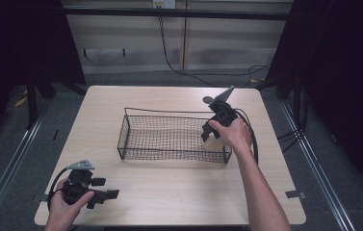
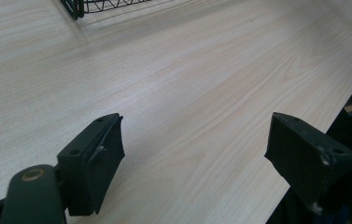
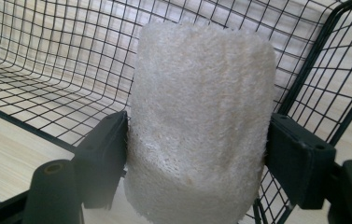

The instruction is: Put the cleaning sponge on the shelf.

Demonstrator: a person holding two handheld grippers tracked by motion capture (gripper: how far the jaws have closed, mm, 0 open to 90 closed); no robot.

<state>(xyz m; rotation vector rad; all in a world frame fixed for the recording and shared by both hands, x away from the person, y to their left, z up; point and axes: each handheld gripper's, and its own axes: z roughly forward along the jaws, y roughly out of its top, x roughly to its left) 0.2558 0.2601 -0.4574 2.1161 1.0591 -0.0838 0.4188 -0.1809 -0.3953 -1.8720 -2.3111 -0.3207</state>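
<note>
A: Jaws on our right gripper clamp both sides of the cream fibrous loofah cylinder, held upright at the right end of the black wire mesh basket, likely for dropping in.

B: Left gripper?

A: Wide open, empty, parked over the pale wooden table, near left. Basket floor left of the loofah is free; we mind the right wall.

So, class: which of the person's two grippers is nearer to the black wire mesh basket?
Right. The right gripper hangs at the black wire mesh basket's right end, shut on a pale loofah sponge. The left gripper rests open near the table's front left corner, well apart.
</note>
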